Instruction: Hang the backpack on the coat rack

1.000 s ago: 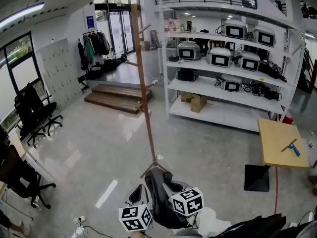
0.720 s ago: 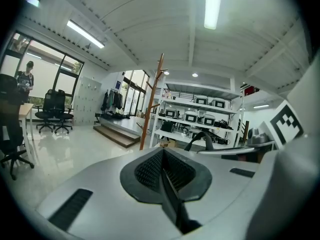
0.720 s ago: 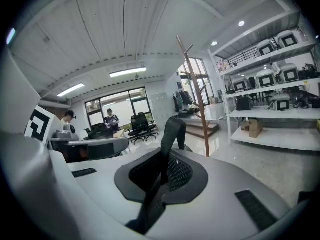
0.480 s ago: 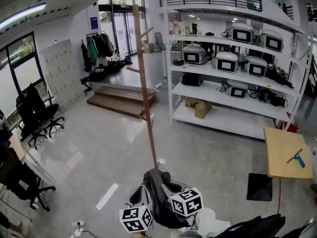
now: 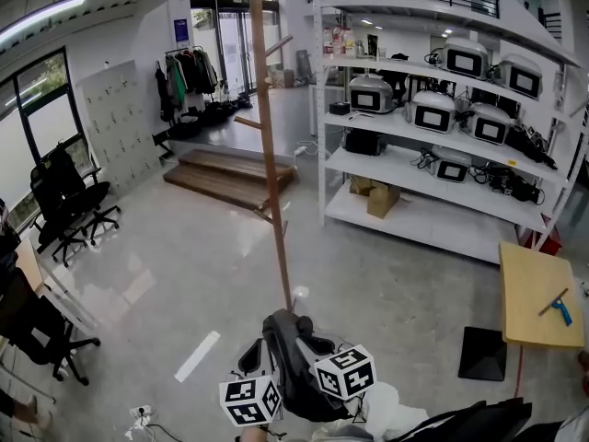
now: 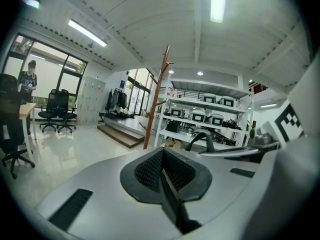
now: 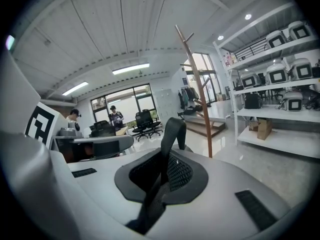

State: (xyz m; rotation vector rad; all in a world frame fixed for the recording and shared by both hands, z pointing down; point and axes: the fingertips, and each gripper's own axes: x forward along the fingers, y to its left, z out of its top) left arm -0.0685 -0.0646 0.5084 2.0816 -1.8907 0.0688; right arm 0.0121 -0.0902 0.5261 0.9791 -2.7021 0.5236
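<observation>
Left gripper [image 6: 162, 173] jaws closed on a thin black strap [image 6: 170, 200] that runs down out of the pads. Right gripper [image 7: 160, 176] jaws closed on a wide mesh strap [image 7: 173, 134] that rises up and arcs over past the jaw tips. Both straps belong to the dark backpack [image 5: 290, 362], which sits between the two marker cubes at the bottom centre of the head view, held by both grippers and on no peg. White cloth patch just right of the bag, dark fabric at the bottom right corner. Coat rack [image 5: 272, 173] stands just beyond the backpack: tall brown wooden pole, upright with a slight lean in the picture, short angled pegs up its length, all pegs bare, its foot on the glossy grey floor [image 5: 184, 274] close above the bag. White floor marking strip [image 5: 197, 355] to the left of the bag. Right side: yellow tabletop [image 5: 534, 288] with a blue-handled tool [image 5: 558, 308] on it, black square base [image 5: 480, 353] beside it. Left side: black office chairs [image 5: 78, 201]. Further back, white shelving [image 5: 416, 168] holding boxy white appliances [image 5: 433, 113] and a cardboard box [image 5: 382, 198] on the low shelf. Wooden steps [image 5: 230, 175] behind the pole, clothes rail [image 5: 189, 70] with hanging garments by the far glass doors.
</observation>
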